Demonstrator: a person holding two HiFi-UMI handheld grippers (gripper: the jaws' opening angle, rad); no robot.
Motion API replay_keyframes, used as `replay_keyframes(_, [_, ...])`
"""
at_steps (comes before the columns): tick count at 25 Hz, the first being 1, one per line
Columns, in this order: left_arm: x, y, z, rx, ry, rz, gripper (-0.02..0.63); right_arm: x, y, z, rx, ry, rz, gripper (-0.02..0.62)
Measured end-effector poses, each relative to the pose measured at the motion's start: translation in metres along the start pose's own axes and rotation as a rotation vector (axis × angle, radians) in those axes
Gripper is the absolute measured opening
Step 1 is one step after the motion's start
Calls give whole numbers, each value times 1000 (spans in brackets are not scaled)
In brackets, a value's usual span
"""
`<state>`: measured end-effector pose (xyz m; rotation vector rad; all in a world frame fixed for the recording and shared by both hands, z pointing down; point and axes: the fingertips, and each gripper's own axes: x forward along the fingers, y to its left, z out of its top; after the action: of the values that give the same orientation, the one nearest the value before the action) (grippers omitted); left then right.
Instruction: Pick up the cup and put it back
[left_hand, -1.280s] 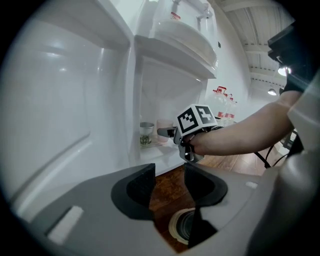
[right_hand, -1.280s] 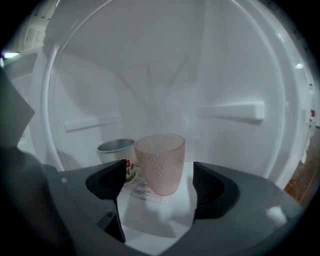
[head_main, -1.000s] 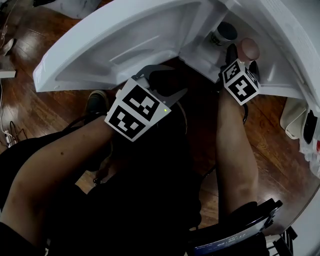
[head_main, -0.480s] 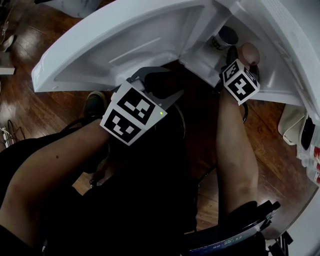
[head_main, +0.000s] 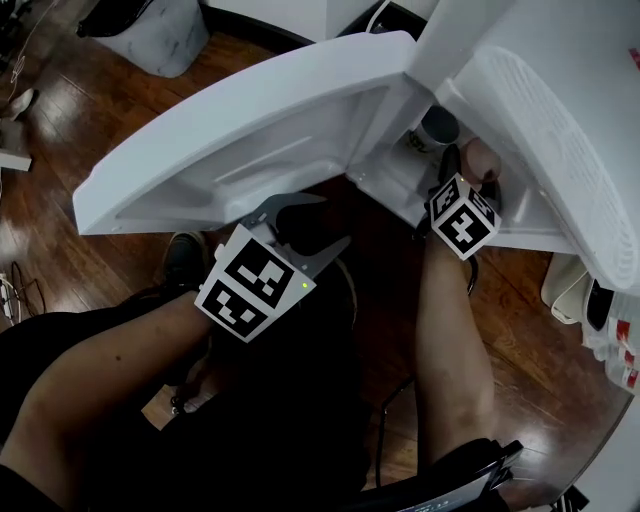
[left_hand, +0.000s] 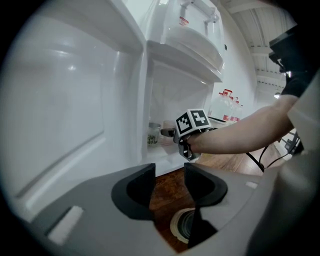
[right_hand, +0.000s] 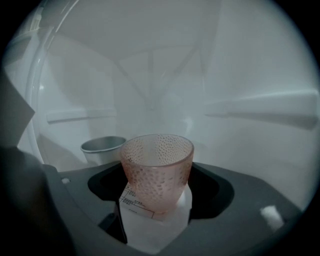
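Observation:
A pink dimpled glass cup (right_hand: 156, 170) stands upright on the white fridge shelf (right_hand: 150, 235), over a printed label. My right gripper (right_hand: 156, 187) reaches into the fridge with the cup between its jaws, which have just been closing and stand close beside the cup's sides without visibly pressing on it. From above, the cup (head_main: 480, 157) shows just beyond the right gripper (head_main: 474, 172) and its marker cube. My left gripper (head_main: 312, 222) hangs over the dark floor in front of the fridge, its jaws a little apart with nothing between them (left_hand: 167, 185).
A second, metal-looking cup (right_hand: 102, 147) stands left of the pink one on the same shelf (head_main: 437, 128). The open fridge door (head_main: 250, 110) spreads out to the left. A tape roll (left_hand: 182, 227) lies on the wooden floor. A grey bin (head_main: 150, 30) stands far left.
The head view has shifted, so the fridge and both grippers sit lower and further left in it. Both grippers keep their places relative to the fridge. The pink cup stays on the shelf.

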<state>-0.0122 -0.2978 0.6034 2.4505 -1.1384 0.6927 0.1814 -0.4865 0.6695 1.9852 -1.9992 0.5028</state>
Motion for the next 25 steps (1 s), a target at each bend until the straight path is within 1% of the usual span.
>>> replay_keyframes(4, [-7,-2,-6,-17,-6,6,267,-9,2,-6,-6,-7,6,370])
replay_keyframes(7, [-10,5,-6,-2,-27,23,268,-10,7,-4,4,-36,14,370])
replay_keyframes(9, [-10,3,-11,-8,-30,32,268,-14,8,-7,3,-50,23,370])
replay_keyframes(12, [-11,-7,-21,-25,-17,32,267,-24,8,-15,-11,-37,39,370])
replay_keyframes(16, [-21,-7,-15,-9,-30,41,268,-34,13,-10,-14,-47,55,368])
replay_keyframes(22, [-35,-13,-21,-13,-40,71,267,-59,18,-8,-1,-46,94,368])
replay_keyframes(25, [-46,-18,-15,15,-52,75,267,-78,27,-9,12,-28,132,368])
